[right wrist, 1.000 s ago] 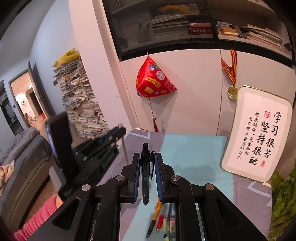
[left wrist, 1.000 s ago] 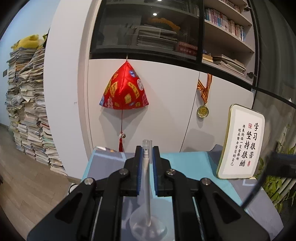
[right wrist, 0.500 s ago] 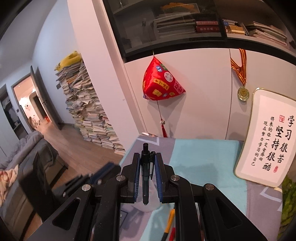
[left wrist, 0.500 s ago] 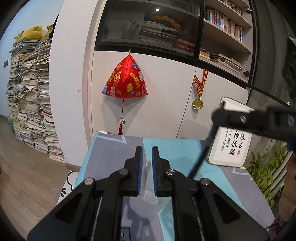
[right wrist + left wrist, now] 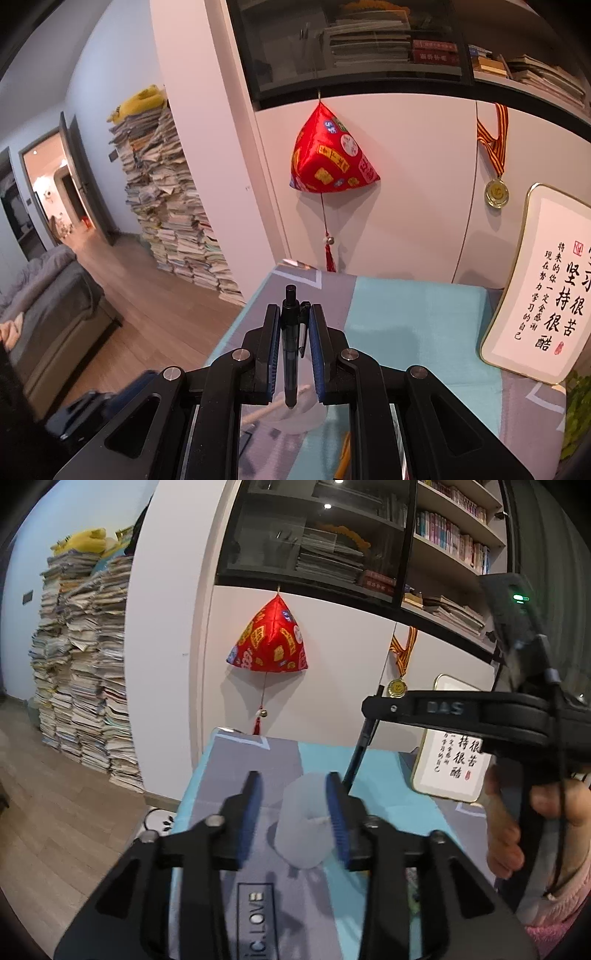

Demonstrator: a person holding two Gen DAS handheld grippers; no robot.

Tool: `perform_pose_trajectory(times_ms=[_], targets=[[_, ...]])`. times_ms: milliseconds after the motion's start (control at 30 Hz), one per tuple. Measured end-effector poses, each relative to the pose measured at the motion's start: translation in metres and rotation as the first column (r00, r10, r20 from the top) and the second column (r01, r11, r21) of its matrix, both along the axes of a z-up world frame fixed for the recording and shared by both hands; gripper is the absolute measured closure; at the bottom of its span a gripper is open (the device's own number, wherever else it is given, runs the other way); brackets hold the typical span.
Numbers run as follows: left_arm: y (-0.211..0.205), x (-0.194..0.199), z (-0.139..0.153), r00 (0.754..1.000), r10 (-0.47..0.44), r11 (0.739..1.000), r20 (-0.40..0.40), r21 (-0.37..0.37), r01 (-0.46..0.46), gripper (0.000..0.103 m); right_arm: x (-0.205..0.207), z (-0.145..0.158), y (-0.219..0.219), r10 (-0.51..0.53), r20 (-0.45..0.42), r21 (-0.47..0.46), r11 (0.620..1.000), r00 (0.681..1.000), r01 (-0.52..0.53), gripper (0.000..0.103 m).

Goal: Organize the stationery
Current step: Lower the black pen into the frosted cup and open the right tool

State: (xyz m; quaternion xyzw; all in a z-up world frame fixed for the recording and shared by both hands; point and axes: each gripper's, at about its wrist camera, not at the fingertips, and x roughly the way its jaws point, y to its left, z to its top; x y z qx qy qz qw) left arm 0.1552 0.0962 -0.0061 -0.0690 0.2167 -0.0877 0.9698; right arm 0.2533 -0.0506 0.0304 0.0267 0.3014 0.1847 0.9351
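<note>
I am holding my left gripper (image 5: 293, 805) with its blue-padded fingers (image 5: 249, 805) spread wide, gripping nothing. The frosted pen cup (image 5: 304, 827) is standing on the table mat (image 5: 258, 849) between those fingers, nearer the right-hand pad; whether it is touching that pad I cannot tell. A pale pen (image 5: 319, 818) is lying inside the cup, just showing at its rim.

To the right of the cup, my right gripper (image 5: 293, 332) is pinching a dark click pen (image 5: 290, 343) between nearly closed pads, the pen running along the fingers with its writing tip pointing down over the cup (image 5: 299, 413) and its clip facing the right pad. In the left wrist view this gripper's black body (image 5: 461, 716) is reaching in above and right of the cup, my hand (image 5: 506, 834) wrapped round its handle. An orange pen (image 5: 343, 454) is lying on the mat just right of the cup. Well beyond the cup to the right, a framed calligraphy plaque (image 5: 546, 295) is leaning against the white cabinet (image 5: 406, 184).
</note>
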Motion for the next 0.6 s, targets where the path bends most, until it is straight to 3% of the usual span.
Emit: perform_pose_trajectory(times_ms=[367, 600], targets=[[0.002, -0.005, -0.021, 0.998, 0.0, 1.0, -0.068, -0.007, 0.0, 0.064, 0.003, -0.028, -0.001, -0.004, -0.065, -0.014, 1.0, 0.998, 0.003, 0.087], [-0.006, -0.003, -0.023, 0.995, 0.016, 0.999, -0.101, 0.044, -0.011, 0.059, 0.003, -0.039, -0.002, -0.001, -0.098, -0.01, 1.0, 0.995, 0.0, 0.087]])
